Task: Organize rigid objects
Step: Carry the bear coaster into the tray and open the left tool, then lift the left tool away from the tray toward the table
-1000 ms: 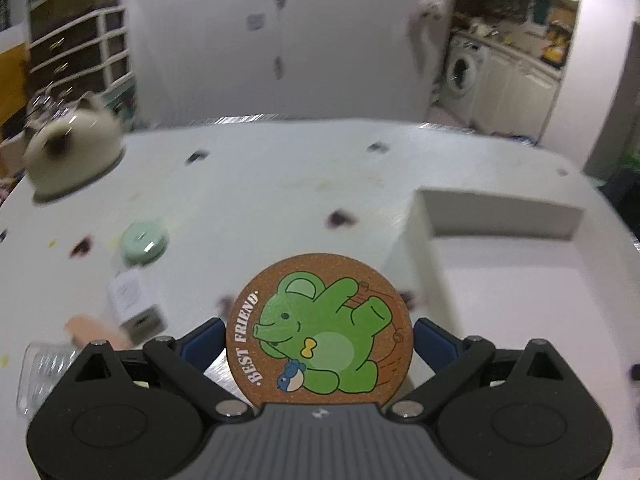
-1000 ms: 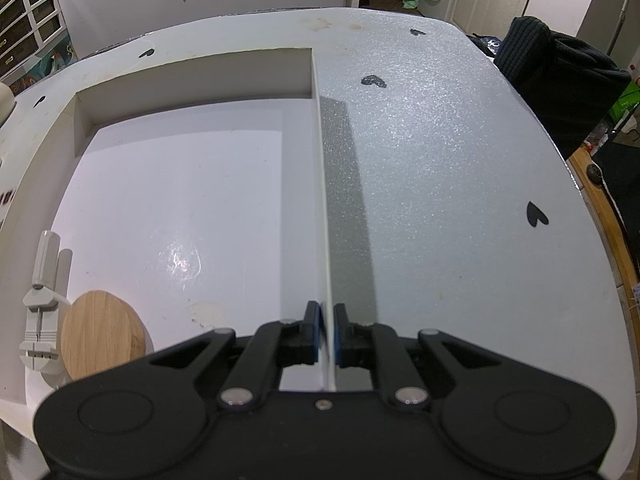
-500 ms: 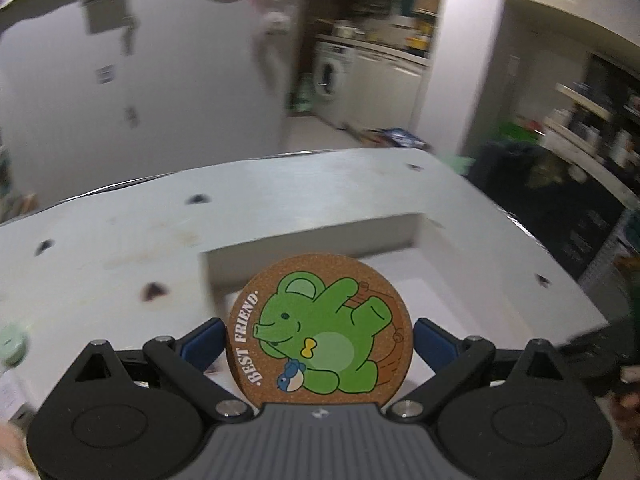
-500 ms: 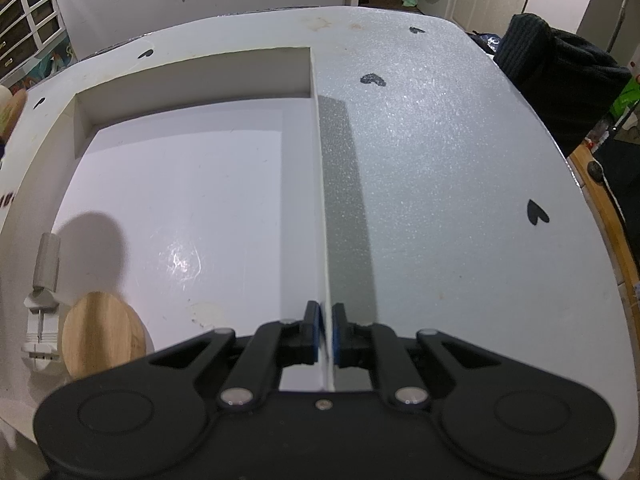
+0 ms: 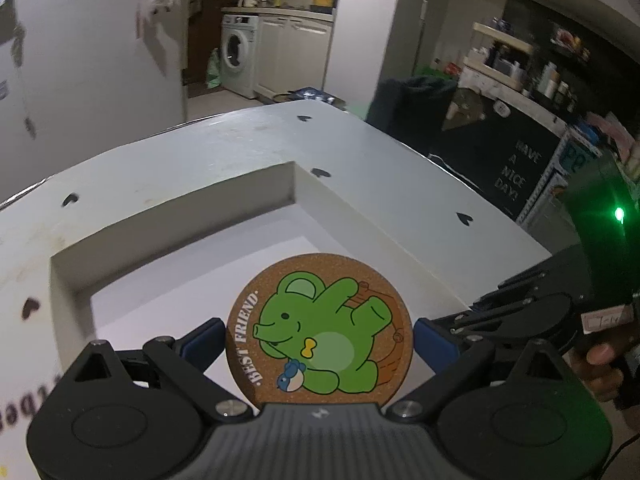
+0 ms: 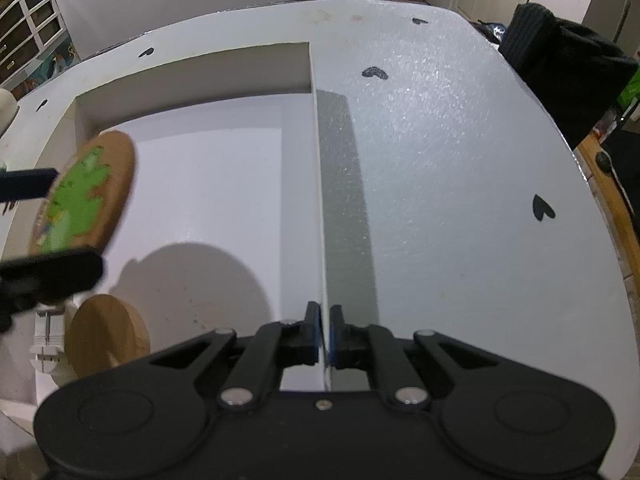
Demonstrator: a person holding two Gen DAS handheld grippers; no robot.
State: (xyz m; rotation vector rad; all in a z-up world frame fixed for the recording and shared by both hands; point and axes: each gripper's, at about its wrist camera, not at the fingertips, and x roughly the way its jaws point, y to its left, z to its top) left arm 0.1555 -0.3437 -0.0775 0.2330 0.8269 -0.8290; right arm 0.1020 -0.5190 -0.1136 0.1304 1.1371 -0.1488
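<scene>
We hold the bear coaster (image 5: pixel 320 328) pinched over the tray (image 6: pixel 312 72), right gripper (image 6: pixel 325 334) clamping its wall; wooden disc (image 6: pixel 105 334) already in at seven o'clock.

Cork bear coaster (image 5: pixel 319 330) above tray (image 5: pixel 176 220)

The white worktop (image 6: pixel 460 168) was speckled and dotted with small black heart marks (image 6: pixel 543 208). A shallow white tray (image 6: pixel 192 76) sat on it, walls upright. On the tray floor, near its left corner, lay a round wooden disc (image 6: pixel 106 336) beside a small white tool (image 6: pixel 46 344).
</scene>
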